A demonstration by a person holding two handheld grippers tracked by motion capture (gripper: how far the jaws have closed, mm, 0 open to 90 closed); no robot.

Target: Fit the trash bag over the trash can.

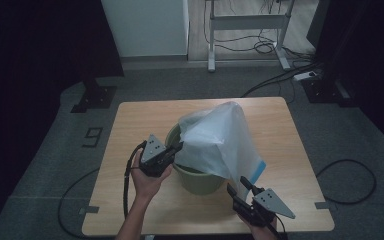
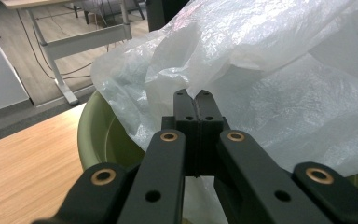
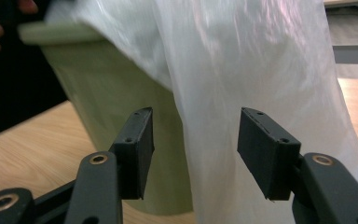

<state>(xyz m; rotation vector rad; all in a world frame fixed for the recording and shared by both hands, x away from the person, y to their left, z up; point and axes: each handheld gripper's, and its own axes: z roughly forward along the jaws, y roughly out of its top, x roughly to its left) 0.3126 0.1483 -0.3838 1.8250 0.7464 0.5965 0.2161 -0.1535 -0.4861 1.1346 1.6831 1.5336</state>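
1. Left tool (image 1: 176, 148), jaws pressed together on the plastic bag (image 1: 220, 137) at the bucket's (image 1: 197, 181) nine o'clock rim.
2. Right tool (image 3: 195, 140), jaws spread, the bag's hanging fold between them, unpinched.
3. Bucket stands mid-tabletop (image 1: 130, 125), bag draped over it toward four o'clock.

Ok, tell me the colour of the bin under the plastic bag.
Pale green bin, clearest in the right gripper view.

Dim room: grey carpet (image 1: 190, 87), white desk frame (image 1: 247, 22), cables (image 1: 275, 80) trailing across floor.
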